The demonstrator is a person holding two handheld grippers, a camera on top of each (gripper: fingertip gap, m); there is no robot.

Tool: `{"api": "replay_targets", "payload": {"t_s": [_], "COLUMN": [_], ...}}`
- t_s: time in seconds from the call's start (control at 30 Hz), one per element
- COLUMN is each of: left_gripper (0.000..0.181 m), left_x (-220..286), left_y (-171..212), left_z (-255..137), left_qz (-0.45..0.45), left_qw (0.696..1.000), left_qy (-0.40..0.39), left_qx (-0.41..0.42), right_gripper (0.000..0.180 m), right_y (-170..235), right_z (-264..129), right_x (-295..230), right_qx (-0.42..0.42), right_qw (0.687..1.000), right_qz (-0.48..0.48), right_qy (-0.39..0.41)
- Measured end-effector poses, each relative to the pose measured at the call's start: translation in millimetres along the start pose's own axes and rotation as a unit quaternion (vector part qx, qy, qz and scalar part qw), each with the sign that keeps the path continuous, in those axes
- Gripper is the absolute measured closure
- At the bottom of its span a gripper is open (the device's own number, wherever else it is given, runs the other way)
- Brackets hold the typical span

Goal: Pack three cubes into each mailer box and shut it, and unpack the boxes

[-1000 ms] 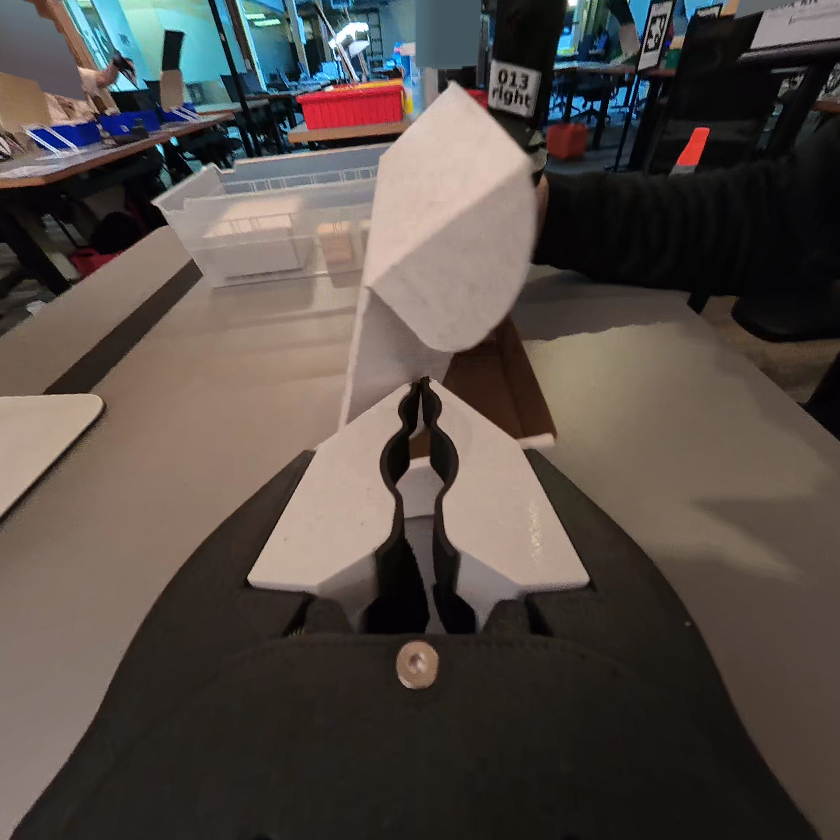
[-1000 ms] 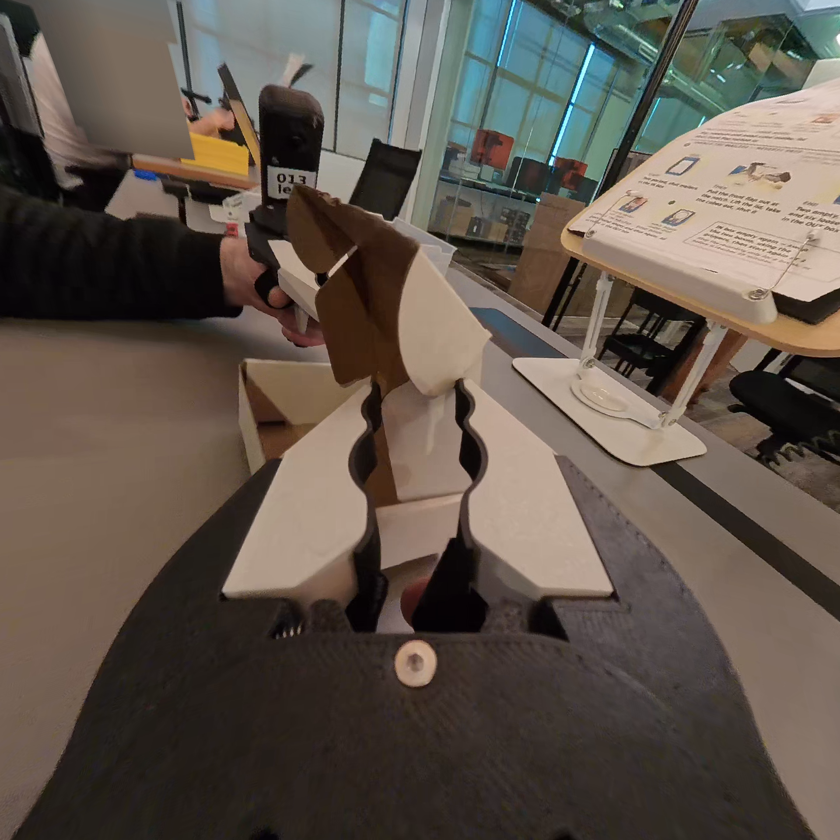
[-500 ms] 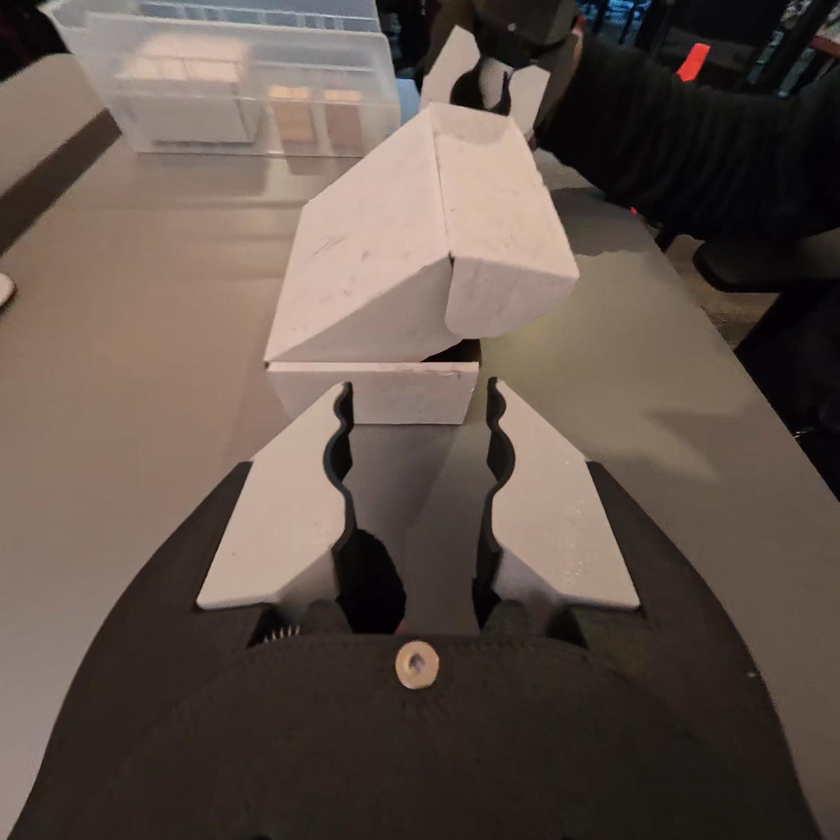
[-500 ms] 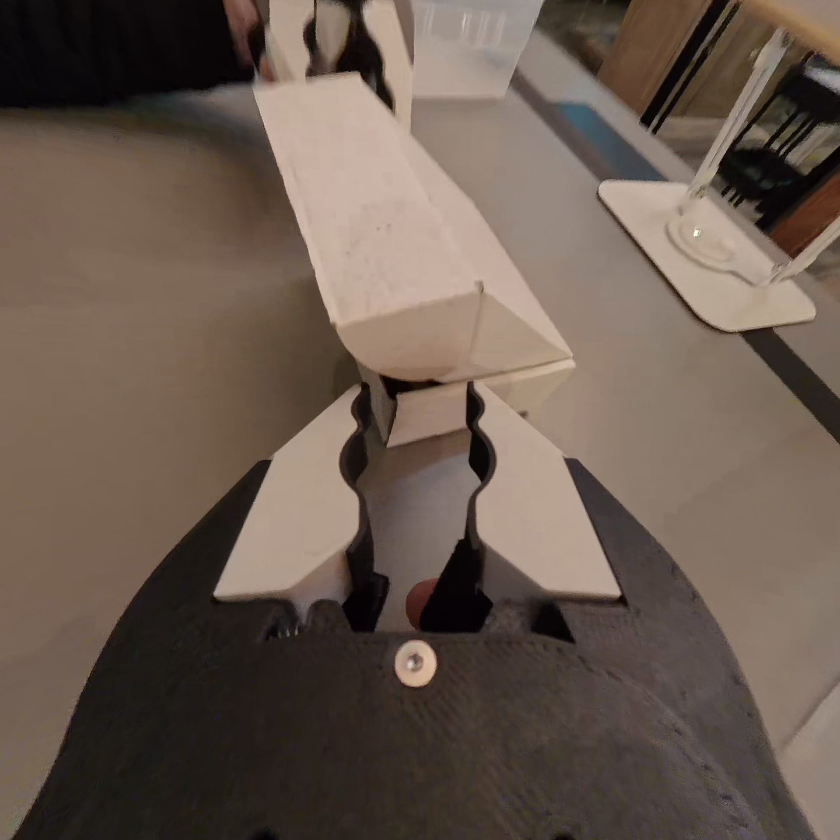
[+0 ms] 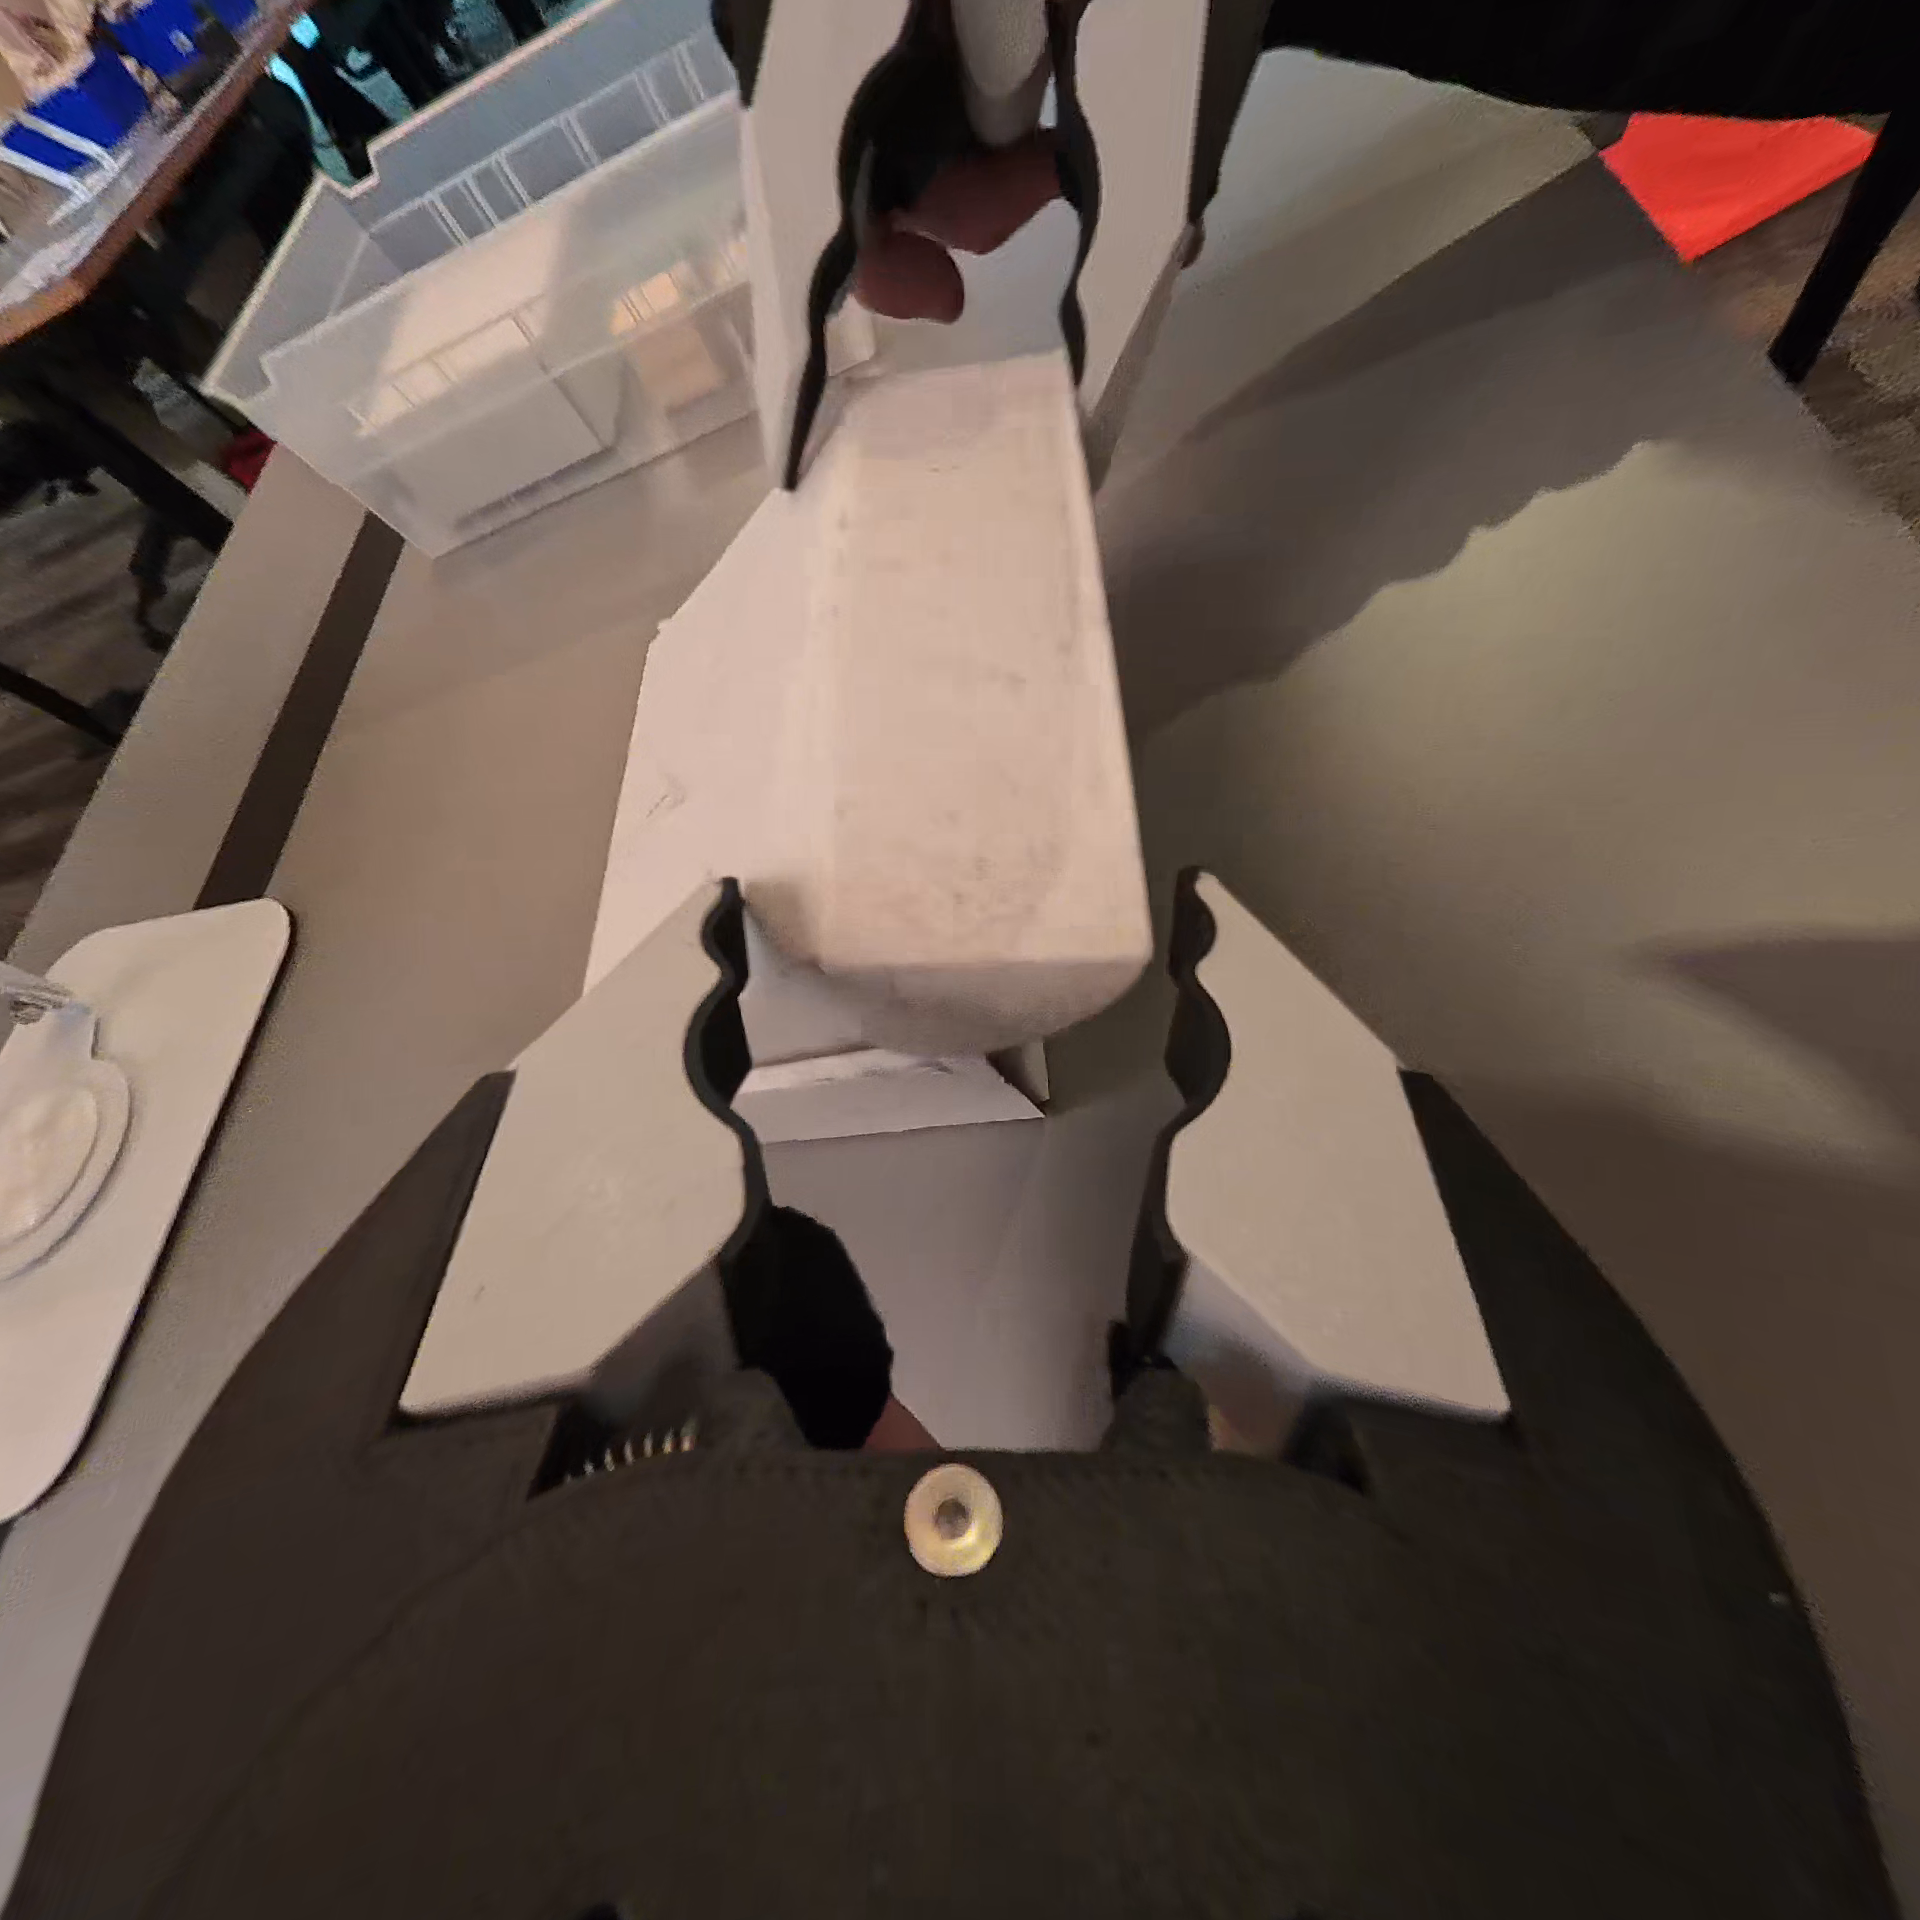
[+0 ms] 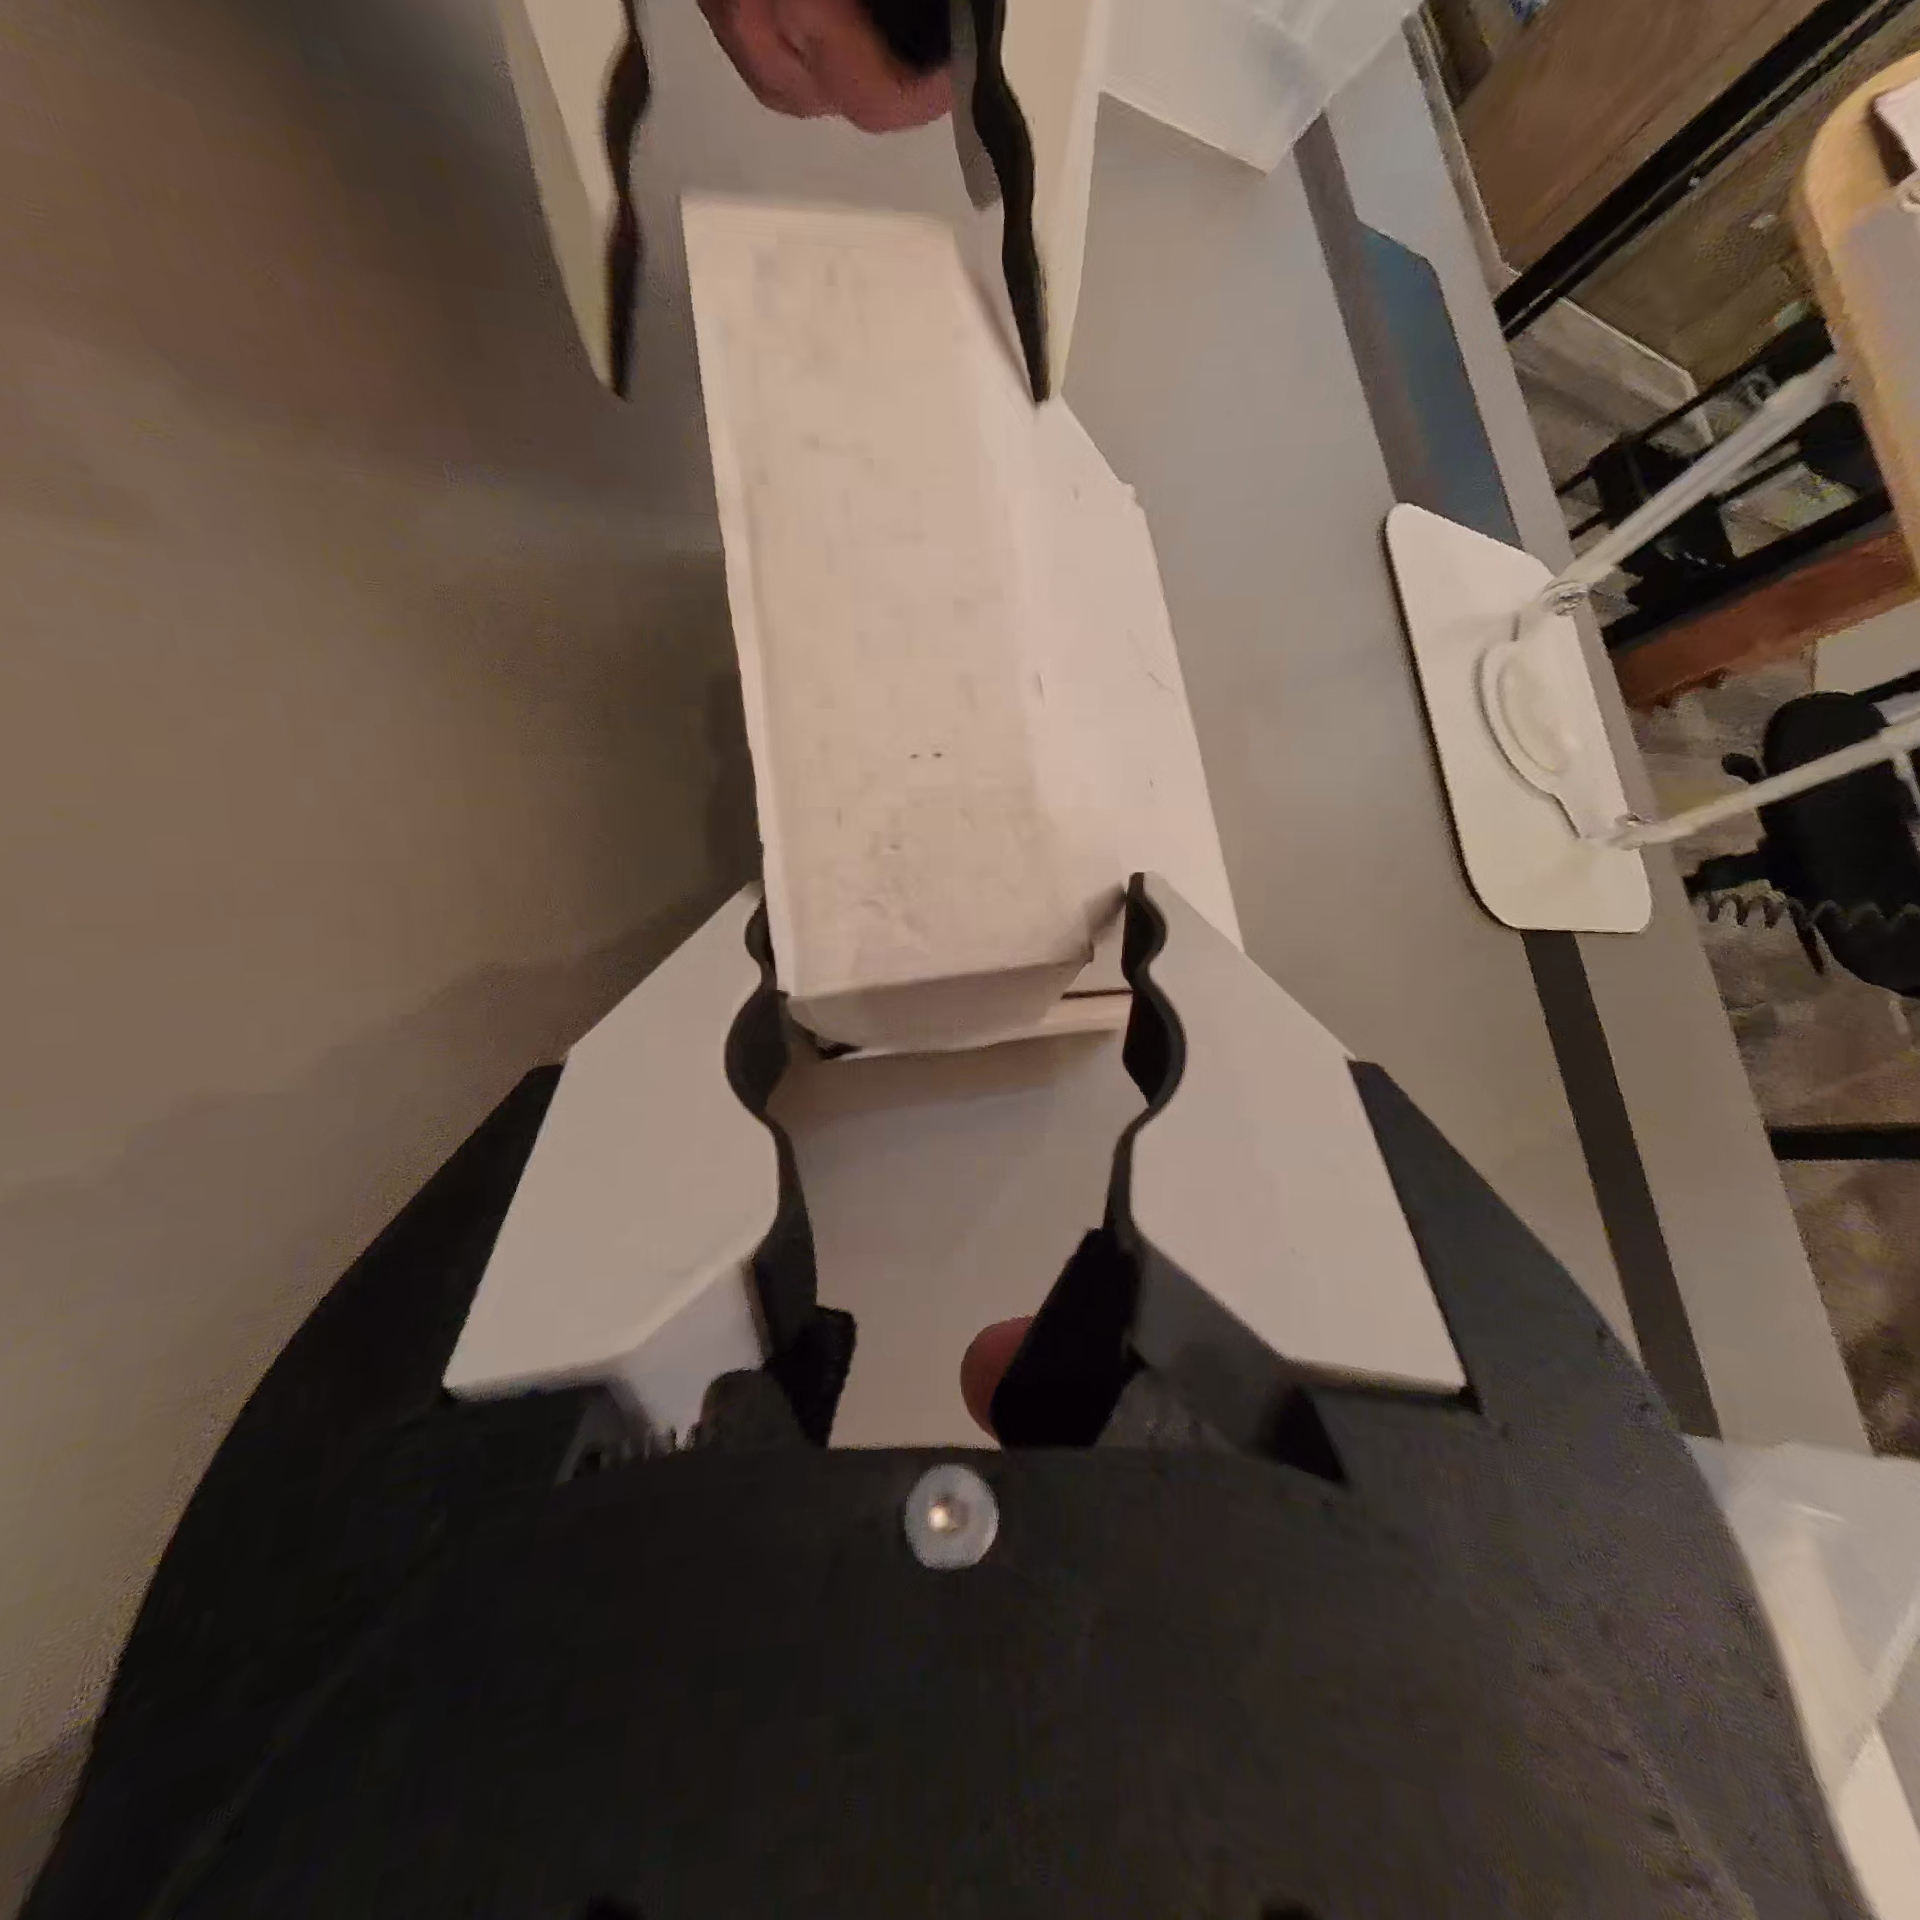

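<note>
A: Where is the white mailer box (image 5: 935, 727)?

B: On the grey table (image 5: 1455, 831), lengthwise between the two tools, its lid (image 6: 894, 675) folded down but not seated; a thin gap shows at the near end in both wrist views. Its contents are hidden.

A: Any other containers?

B: A clear plastic bin (image 5: 468, 364) stands beyond the box; pale blocks show through its wall, too blurred to identify.

A: The grippers?

B: The left gripper (image 5: 956, 904) points down at one end of the box, jaws spread wide on either side of the lid. The right gripper (image 6: 945, 914) does the same at the opposite end, also spread, gripping nothing.

A: And a second ago?

B: The lid stood upright, pinched by the left gripper; half a second ago it sloped halfway. Now it lies nearly flat, and both grippers have closed in over the box ends.
</note>
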State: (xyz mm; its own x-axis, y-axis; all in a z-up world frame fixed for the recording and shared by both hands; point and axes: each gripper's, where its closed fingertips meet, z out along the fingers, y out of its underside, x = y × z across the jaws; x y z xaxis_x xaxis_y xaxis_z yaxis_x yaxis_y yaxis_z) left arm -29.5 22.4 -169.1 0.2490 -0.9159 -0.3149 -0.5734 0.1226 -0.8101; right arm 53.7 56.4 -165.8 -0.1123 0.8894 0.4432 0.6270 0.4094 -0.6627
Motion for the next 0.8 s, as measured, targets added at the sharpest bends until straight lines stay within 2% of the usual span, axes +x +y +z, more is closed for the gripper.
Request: {"api": "replay_targets", "payload": {"t_s": [0.1, 0.17, 0.37, 0.43, 0.47, 0.5, 0.6, 0.7, 0.8], "left_gripper": [0.108, 0.11, 0.116, 0.103, 0.088, 0.082, 0.087, 0.099, 0.105], "left_x": [7.2, 16.0, 15.5, 17.9, 19.7, 20.7, 8.0, 0.6, -4.8], "left_y": [6.4, 18.8, 15.7, 11.6, 10.4, 9.5, 9.1, 20.6, 35.4], "left_z": [8.3, 16.6, 17.0, 11.6, 8.5, 3.8, -13.8, -17.6, -10.1], "left_qz": [-0.028, -0.017, -0.036, -0.035, -0.038, -0.043, -0.036, 0.011, 0.063], "left_qw": [0.999, 0.999, 0.999, 0.999, 0.999, 0.998, 0.999, 1.0, 0.994], "left_qy": [0.021, 0.035, 0.034, 0.031, 0.033, 0.039, 0.016, -0.001, -0.003], "left_qx": [-0.001, -0.032, -0.007, 0.003, 0.006, 0.007, 0.014, -0.029, -0.09], "right_gripper": [0.117, 0.125, 0.125, 0.118, 0.116, 0.114, 0.112, 0.114, 0.119], "right_y": [7.5, 18.4, 18.4, 16.6, 15.4, 15.9, 24.9, 32.9, 42.4], "right_z": [9.4, 16.7, 15.7, 9.4, 5.6, 1.5, -12.6, -19.2, -9.0], "right_x": [-14.0, -23.0, -23.3, -21.1, -21.8, -23.5, -19.4, -5.6, 5.0], "right_qx": [-0.031, -0.056, -0.029, -0.016, -0.01, -0.011, -0.039, -0.064, -0.104], "right_qw": [0.999, 0.997, 0.997, 0.998, 0.998, 0.998, 0.999, 0.997, 0.989], "right_qz": [0.009, 0.023, 0.057, 0.062, 0.061, 0.055, 0.016, -0.027, -0.101], "right_qy": [-0.031, -0.046, -0.037, -0.026, -0.027, -0.029, -0.025, -0.024, -0.035]}}
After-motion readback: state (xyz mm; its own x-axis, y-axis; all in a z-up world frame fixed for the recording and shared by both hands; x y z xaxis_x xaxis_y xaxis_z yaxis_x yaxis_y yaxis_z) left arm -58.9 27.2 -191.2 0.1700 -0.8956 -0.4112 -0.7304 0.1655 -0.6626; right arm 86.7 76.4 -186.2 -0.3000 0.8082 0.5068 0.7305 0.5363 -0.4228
